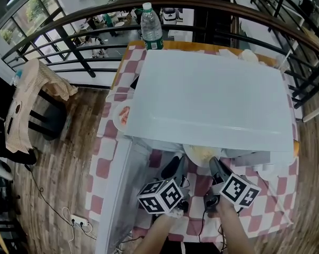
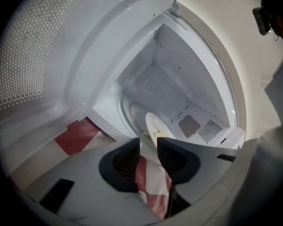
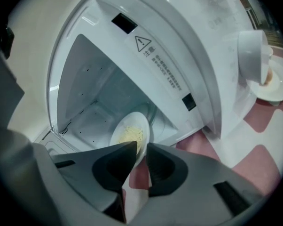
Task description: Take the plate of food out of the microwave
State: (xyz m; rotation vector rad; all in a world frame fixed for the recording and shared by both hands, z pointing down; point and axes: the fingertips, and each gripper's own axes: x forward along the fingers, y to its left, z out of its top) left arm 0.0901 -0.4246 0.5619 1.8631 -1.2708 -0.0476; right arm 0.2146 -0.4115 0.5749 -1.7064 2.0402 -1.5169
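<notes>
A white plate with yellow food [image 3: 129, 132] sits in the open white microwave [image 1: 212, 97] on the checkered table. The near rim of the plate lies between the jaws of my right gripper [image 3: 141, 148], which is shut on it. In the head view the plate [image 1: 202, 153] shows just under the microwave's front edge, with my right gripper [image 1: 218, 169] on its right side. My left gripper [image 2: 149, 142] stands open just in front of the plate [image 2: 156, 127], nothing between its jaws. It reaches in from the left [image 1: 174, 168].
The microwave door [image 2: 47, 55] stands swung open at the left [image 1: 117, 194]. A white cup on a small plate [image 3: 256, 60] is on the table right of the microwave. Behind it stands a water bottle [image 1: 150, 28]. Another plate [image 1: 121, 115] lies at its left.
</notes>
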